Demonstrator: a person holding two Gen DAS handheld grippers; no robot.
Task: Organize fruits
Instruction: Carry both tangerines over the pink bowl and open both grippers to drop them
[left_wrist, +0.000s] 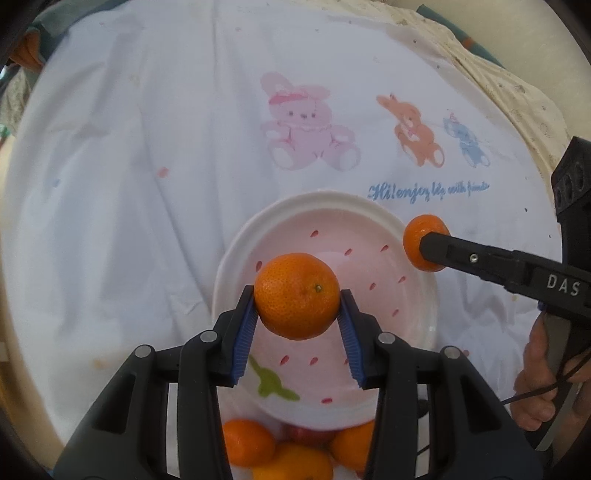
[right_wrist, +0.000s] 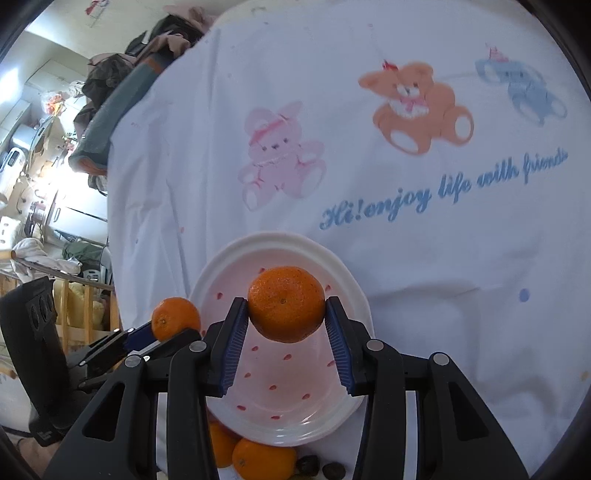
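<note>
My left gripper is shut on a tangerine and holds it above the pink strawberry-print plate. My right gripper is shut on another tangerine above the same plate. In the left wrist view the right gripper comes in from the right with its tangerine at the plate's right rim. In the right wrist view the left gripper with its tangerine is at the plate's left edge.
More tangerines lie in a heap just in front of the plate, also seen in the right wrist view with some dark nuts. A white cloth with printed bears covers the table. Room clutter lies off the table's left.
</note>
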